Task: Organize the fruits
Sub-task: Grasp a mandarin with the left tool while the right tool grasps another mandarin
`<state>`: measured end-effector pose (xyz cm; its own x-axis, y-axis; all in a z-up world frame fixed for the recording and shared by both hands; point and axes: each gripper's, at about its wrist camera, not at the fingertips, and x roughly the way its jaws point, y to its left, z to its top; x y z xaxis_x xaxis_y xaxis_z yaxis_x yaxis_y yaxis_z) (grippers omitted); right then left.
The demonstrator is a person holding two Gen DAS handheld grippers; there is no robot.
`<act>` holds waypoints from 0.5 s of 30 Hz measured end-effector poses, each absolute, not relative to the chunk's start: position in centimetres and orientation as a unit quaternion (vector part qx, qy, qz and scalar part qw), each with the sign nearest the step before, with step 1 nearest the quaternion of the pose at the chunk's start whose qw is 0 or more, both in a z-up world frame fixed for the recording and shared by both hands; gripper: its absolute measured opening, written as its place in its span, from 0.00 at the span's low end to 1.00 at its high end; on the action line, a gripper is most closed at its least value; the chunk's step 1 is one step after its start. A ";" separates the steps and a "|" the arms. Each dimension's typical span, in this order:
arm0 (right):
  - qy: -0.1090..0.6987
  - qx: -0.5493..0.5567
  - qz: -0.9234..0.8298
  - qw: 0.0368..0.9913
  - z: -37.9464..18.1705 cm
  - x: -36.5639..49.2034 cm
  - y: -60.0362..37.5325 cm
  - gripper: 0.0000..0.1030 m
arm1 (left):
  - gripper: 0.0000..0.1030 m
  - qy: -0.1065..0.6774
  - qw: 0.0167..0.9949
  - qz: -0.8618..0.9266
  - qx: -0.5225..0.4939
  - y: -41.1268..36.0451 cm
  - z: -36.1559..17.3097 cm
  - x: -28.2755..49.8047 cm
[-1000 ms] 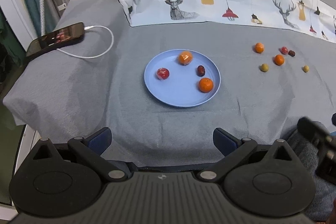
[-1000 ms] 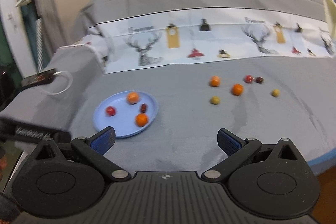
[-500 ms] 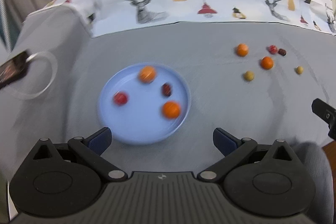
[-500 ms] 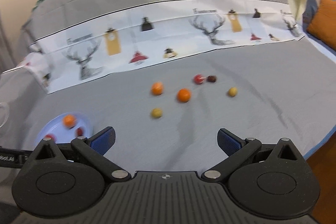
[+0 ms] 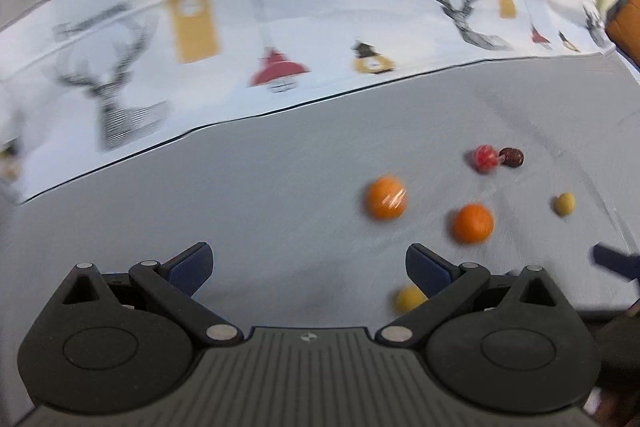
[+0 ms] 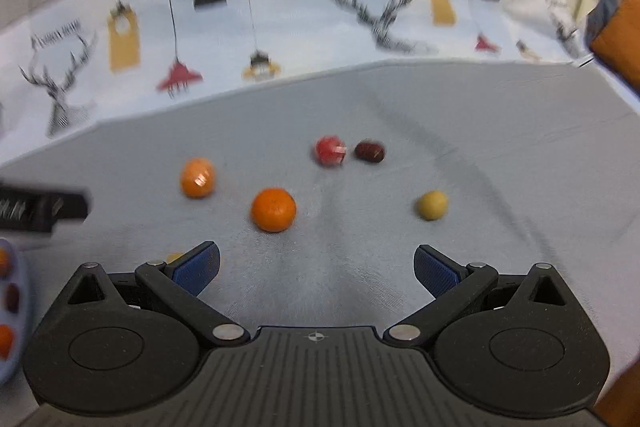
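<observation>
Fruits lie loose on grey cloth (image 6: 400,247), none gripped: wrapped orange ball (image 6: 197,177), bare orange (image 6: 273,209), red wrapped sweet-like fruit (image 6: 329,151) almost touching dark date (image 6: 370,151), yellow ball (image 6: 431,205) apart to the right, another yellow ball (image 5: 409,298) just beside the right finger of left gripper (image 5: 308,267). Left gripper with fingers wide apart, empty. Right gripper (image 6: 317,263) likewise wide apart, empty, pointing between bare orange and yellow ball.

Likely risks: round fruits rolling on soft cloth if nudged by a finger; red fruit and date taken together by mistake; both grippers crowding into same cluster. Blue plate (image 6: 18,355), already holding some fruit, only at left edge of right view. Deer-print cloth (image 6: 280,27) behind, out of the way.
</observation>
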<state>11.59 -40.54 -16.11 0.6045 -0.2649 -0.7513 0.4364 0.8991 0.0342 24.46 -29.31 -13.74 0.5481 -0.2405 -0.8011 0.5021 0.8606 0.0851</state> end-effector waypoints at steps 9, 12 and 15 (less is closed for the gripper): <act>0.402 0.060 -0.168 0.898 -23.5 18.1 -40.7 0.99 | 1.00 0.455 0.826 -0.260 0.207 -36.4 -19.9 31.5; 0.389 0.071 -0.174 0.902 -23.8 18.1 -41.0 0.91 | 0.92 0.452 0.821 -0.273 0.216 -36.9 -20.6 31.7; 0.373 0.068 -0.169 0.910 -23.2 17.3 -40.4 0.36 | 0.36 0.460 0.805 -0.305 0.219 -36.7 -20.5 31.3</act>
